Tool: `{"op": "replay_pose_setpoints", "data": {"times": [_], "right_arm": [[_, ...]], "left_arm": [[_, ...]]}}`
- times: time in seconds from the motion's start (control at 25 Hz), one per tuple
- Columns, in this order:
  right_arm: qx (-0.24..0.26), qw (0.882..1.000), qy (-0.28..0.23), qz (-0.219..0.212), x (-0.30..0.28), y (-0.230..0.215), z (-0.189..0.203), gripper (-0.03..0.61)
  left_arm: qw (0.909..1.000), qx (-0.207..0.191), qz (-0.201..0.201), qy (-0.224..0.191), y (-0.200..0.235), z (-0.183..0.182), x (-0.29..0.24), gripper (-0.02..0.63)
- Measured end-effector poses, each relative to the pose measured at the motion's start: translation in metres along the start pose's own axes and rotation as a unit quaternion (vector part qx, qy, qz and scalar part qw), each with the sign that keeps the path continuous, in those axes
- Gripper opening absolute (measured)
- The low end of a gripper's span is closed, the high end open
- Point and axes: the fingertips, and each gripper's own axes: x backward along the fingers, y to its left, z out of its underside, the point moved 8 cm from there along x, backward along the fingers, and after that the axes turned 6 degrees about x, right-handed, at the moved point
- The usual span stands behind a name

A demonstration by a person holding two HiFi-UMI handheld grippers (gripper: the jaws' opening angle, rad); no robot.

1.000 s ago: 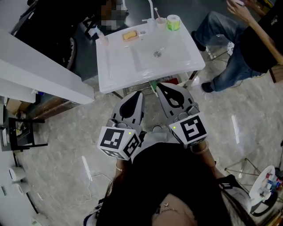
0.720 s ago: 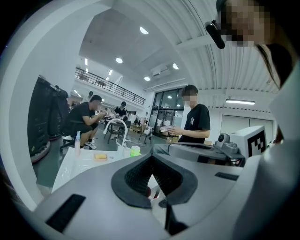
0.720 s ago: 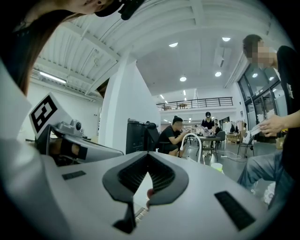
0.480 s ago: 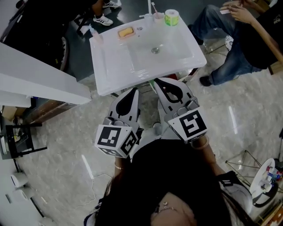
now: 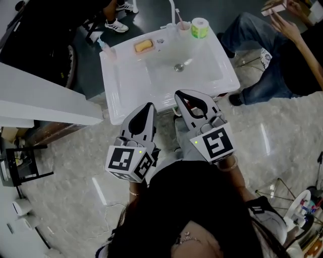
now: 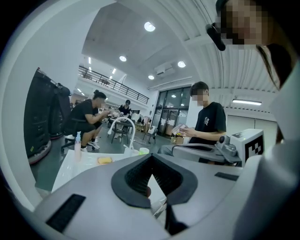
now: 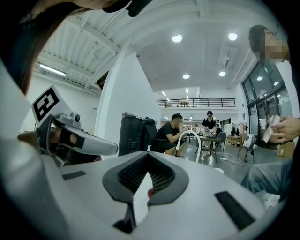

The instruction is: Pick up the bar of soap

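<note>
- Left gripper (image 5: 149, 105), grey moulded plastic with black ribbed pads: its jaws meet at the tips, with nothing between them.
- Right gripper (image 5: 177, 93), same build: jaws likewise closed and empty.
- Glossy white rectangular ceramic washbasin (image 5: 117, 80): seen from the head, both sets of fingertips overlap its near rim.
- Yellow-orange rounded oblong bar of soap (image 5: 143, 46): smooth and dull-surfaced. It lies flat on the basin's far ledge, well ahead of the fingertips and nearer the left pair, near the white curved tap (image 5: 172, 10).
</note>
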Motion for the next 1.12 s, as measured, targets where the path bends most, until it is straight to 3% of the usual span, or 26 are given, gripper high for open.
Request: {"op": "replay_pose_setpoints", "data": {"times": [0.64,0.88,1.12], "right_arm": [[-0.008,0.998,-0.003,-0.059,-0.127,-0.108,0.017,0.008],[-0.002,0.994,0.012,-0.108,-0.163,-0.125,0.025,0.009],[0.002,0.992,0.030,-0.120,-0.196,-0.132,0.037,0.009]], "left_arm": [[0.9991,0.020,-0.038,-0.005,0.076,-0.050,-0.129,-0.003],[0.9973,0.023,-0.069,-0.006,0.097,-0.059,-0.145,-0.003],[0.9964,0.034,-0.078,0.002,0.119,-0.061,-0.153,-0.003]]}}
